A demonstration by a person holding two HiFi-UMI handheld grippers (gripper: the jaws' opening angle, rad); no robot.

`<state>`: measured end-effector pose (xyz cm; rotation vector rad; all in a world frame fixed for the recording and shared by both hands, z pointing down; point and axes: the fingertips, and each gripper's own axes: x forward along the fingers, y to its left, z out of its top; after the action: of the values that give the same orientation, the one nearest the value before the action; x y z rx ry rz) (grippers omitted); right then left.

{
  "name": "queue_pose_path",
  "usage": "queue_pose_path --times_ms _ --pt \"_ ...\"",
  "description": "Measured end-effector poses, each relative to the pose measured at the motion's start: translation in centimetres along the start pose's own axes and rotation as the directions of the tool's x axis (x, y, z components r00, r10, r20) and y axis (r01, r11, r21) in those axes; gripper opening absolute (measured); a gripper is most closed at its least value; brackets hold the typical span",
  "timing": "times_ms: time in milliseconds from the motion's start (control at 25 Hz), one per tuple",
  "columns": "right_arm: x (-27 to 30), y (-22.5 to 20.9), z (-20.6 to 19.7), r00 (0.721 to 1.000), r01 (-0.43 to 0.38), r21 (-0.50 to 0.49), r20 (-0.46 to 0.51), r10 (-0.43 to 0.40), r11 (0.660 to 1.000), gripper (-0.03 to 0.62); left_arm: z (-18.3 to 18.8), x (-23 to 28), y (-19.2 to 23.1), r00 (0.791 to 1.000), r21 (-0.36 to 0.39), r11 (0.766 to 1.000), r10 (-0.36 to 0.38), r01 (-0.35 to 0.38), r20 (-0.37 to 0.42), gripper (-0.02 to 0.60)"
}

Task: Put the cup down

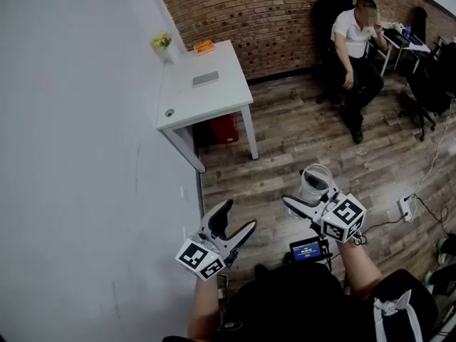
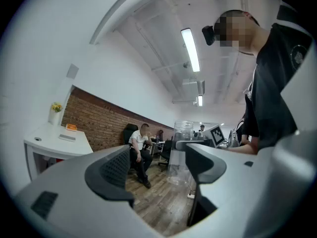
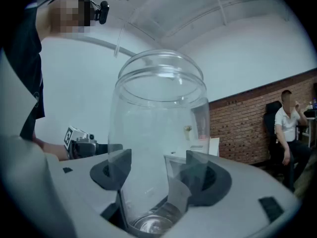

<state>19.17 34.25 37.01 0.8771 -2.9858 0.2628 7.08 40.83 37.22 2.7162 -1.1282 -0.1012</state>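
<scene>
A clear plastic cup [image 1: 314, 182] stands upright in the air above the wooden floor, and my right gripper [image 1: 313, 195] is shut on it. In the right gripper view the cup [image 3: 159, 128] fills the middle, with both pads pressed against its lower sides and my right gripper [image 3: 158, 171] around its base. My left gripper [image 1: 236, 217] hangs lower left of it, open and holding nothing. The left gripper view shows its jaws [image 2: 156, 168] apart, with the cup [image 2: 182, 148] beyond them. The white table [image 1: 187, 102] stands far ahead against the wall.
A white wall [image 1: 78, 162] runs close along the left. The table carries a flower vase [image 1: 162, 43], an orange box [image 1: 204, 46] and a grey pad [image 1: 205, 79]; a red bin [image 1: 225, 128] sits under it. A person [image 1: 356, 48] sits at the back right. A power strip [image 1: 405, 207] lies on the floor.
</scene>
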Motion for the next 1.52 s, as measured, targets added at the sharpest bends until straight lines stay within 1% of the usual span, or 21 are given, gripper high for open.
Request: queue_pose_path --times_ms 280,560,920,1280,1520 --pt "0.3 0.5 0.5 1.000 -0.031 0.000 0.006 0.031 1.000 0.356 0.2 0.4 -0.5 1.000 0.006 1.000 -0.012 0.012 -0.009 0.356" --pt "0.6 1.2 0.7 0.998 -0.059 0.002 0.009 0.059 0.998 0.356 0.4 0.1 -0.5 1.000 0.007 1.000 -0.006 0.006 -0.008 0.356" --pt "0.8 1.3 0.3 0.998 -0.063 -0.009 0.002 0.063 0.998 0.356 -0.2 0.0 -0.2 1.000 0.004 1.000 0.000 0.000 -0.012 0.356" --pt "0.5 1.1 0.4 0.999 -0.049 -0.009 0.001 0.049 0.999 0.356 -0.5 0.1 -0.3 1.000 0.004 1.000 0.000 0.000 -0.023 0.356" --pt "-0.1 0.5 0.0 0.998 -0.055 -0.008 -0.005 0.055 0.998 0.356 -0.9 0.8 -0.3 1.000 0.001 1.000 0.015 -0.015 -0.027 0.356"
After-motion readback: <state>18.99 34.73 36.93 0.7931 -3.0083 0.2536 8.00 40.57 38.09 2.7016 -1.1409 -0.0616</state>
